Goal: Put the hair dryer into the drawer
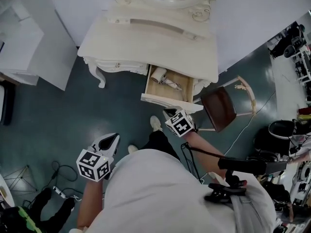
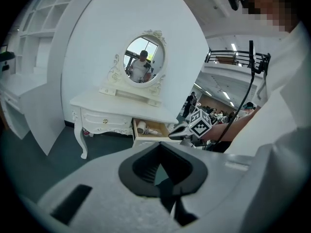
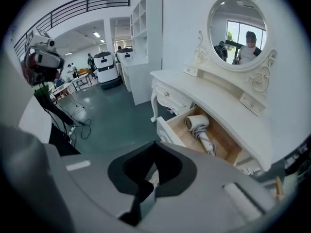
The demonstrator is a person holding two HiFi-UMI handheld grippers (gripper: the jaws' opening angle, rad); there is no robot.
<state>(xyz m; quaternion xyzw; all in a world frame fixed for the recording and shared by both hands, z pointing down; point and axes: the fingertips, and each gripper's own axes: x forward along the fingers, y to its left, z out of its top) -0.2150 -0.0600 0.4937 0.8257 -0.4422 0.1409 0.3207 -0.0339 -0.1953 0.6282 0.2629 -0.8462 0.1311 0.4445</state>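
The white hair dryer (image 1: 162, 76) (image 3: 199, 125) (image 2: 142, 127) lies inside the open wooden drawer (image 1: 165, 101) (image 3: 167, 130) of the white vanity table (image 1: 146, 38), with its cord beside it. My right gripper (image 1: 169, 113) (image 2: 178, 132) (image 3: 148, 183) hangs just in front of the drawer's front panel, shut and holding nothing. My left gripper (image 1: 112, 138) (image 2: 163, 178) is lower left in the head view, well back from the table over the dark floor. Its jaws are closed together and hold nothing.
A chair with a brown seat (image 1: 219, 107) stands right of the drawer. Cables (image 1: 60, 178) trail on the floor at lower left. White shelving (image 1: 22, 47) stands at the left, and an oval mirror (image 3: 236, 25) tops the vanity. The person's shoes (image 1: 155, 124) are below the drawer.
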